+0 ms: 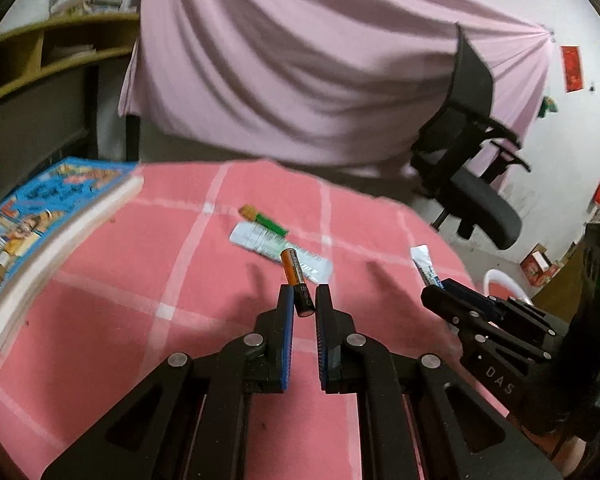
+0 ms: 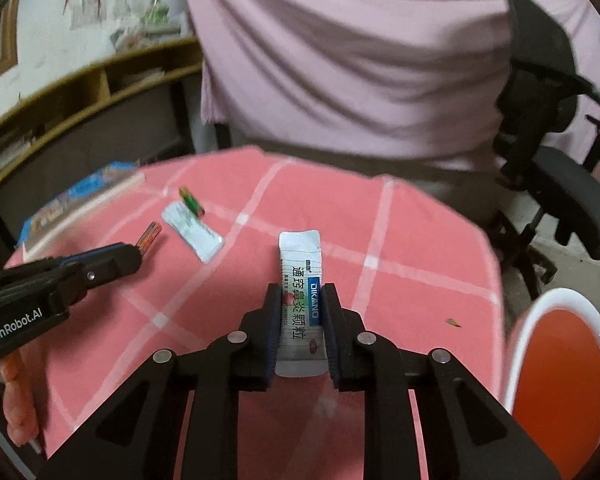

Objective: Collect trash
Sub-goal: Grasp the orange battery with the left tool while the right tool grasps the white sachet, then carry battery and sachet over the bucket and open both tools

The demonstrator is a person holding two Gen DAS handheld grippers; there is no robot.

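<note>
Counter under pink checked cloth carries the scene; white bin with an orange inside sits off its right edge, low in the right wrist view, looks like the drop target but that's my read. Book lies at the counter's left edge, not trash as far as I can tell. Step in hand: both pickups done, carry-to-bin pending. Right gripper has its jaws closed most of the way onto a white sachet, held upright above the cloth, top end sticking out past the tips, bottom end poking out behind the pads. Left gripper has jaws nearly closed on an orange-black battery, gripped at its dark lower end, tilted slightly left, most of the body projecting forward; looks clear of the cloth. Still on the counter: a second sachet lying flat mid-cloth, and a green battery just beyond it, close or touching, can't tell which. Next move, my judgement: swing right gripper over the bin, open, then same for left; the battery grip is short and near one end, so keep it level and move slowly or it may pivot out. Then return for the flat sachet, which needs an edge pinch, and the green battery.
</note>
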